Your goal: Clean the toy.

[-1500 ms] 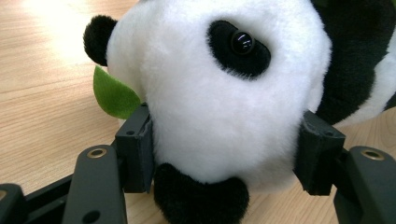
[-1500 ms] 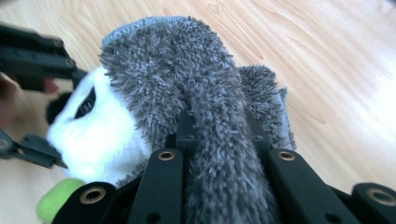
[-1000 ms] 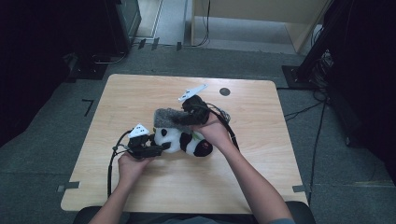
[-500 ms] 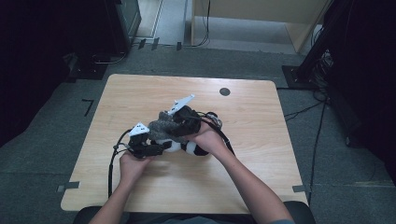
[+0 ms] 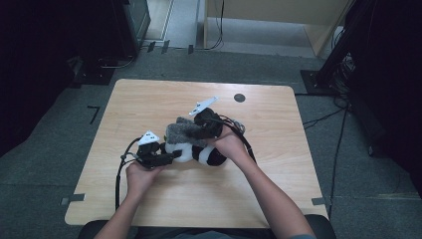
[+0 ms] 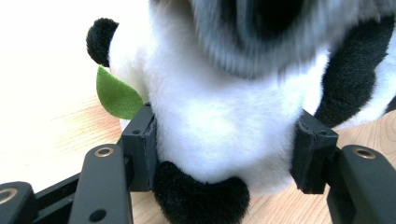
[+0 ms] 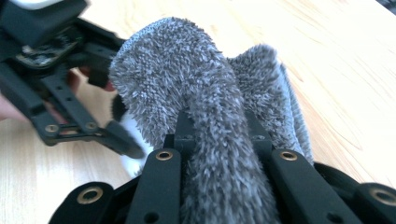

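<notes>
A plush panda [image 5: 196,152] lies near the middle of the wooden surface [image 5: 278,199], on its side, with a grey fuzzy cloth [image 5: 181,131] draped across its upper side. The work in hand looks like wiping or covering the toy with that cloth while the other hand steadies it.

The left gripper [image 5: 166,157] holds the panda: in the left gripper view its jaws press into the white plush [image 6: 224,130] from both sides, closed on the body, with a black limb between them below and a green felt leaf [image 6: 116,94] sticking out beside the left-hand jaw. The right gripper [image 5: 191,130] grips the cloth; in the right gripper view a thick fold of grey pile [image 7: 210,154] runs up between its jaws, which are pinched tight on it, and the rest of the cloth arches over the toy. The left gripper [image 7: 70,116] shows beyond it, close by.

The step seems mid-way: the cloth is on the panda but bunched into a hump rather than spread flat. The next move probably calls for the right gripper to draw the cloth along or over the body without letting the fold slip, while the left one keeps its hold so the soft toy does not roll or slide on the surface.
</notes>
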Tool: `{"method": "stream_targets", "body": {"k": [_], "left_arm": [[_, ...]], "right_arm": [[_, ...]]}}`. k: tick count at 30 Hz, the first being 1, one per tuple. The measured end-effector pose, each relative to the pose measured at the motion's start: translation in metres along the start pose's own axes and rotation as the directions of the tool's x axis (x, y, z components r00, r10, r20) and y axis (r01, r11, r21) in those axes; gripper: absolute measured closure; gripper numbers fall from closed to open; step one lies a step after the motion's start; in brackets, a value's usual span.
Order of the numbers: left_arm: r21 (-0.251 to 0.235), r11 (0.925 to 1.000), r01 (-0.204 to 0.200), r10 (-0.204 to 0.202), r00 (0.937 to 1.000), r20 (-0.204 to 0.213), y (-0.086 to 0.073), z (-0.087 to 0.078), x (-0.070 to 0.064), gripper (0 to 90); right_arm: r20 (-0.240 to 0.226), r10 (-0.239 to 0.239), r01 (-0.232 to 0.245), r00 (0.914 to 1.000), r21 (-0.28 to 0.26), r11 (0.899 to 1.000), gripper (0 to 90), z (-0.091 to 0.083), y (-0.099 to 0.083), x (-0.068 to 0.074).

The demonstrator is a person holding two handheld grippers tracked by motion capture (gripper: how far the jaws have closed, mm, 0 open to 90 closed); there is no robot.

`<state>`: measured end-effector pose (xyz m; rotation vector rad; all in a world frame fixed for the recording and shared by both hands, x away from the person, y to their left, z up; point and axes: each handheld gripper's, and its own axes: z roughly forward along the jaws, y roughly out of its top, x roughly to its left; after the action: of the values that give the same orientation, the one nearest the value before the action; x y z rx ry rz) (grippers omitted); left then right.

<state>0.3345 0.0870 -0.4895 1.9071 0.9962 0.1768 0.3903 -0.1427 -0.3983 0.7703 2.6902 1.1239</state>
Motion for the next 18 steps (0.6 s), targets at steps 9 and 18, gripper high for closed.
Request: {"method": "stream_targets", "body": {"k": [9,18], "left_arm": [[0.001,0.9998,-0.017,0.017,0.9998,-0.004,-0.001,0.000,-0.001,37.9],[-0.003,0.9999,-0.014,0.014,0.9999,0.000,-0.002,0.000,-0.001,37.7]], "right_arm": [[0.036,0.104,-0.104,0.9939,0.001,0.995,75.1,-0.001,-0.016,-0.031],[0.118,0.121,-0.118,0.9856,-0.037,0.992,75.0,-0.008,-0.016,-0.040]]}}
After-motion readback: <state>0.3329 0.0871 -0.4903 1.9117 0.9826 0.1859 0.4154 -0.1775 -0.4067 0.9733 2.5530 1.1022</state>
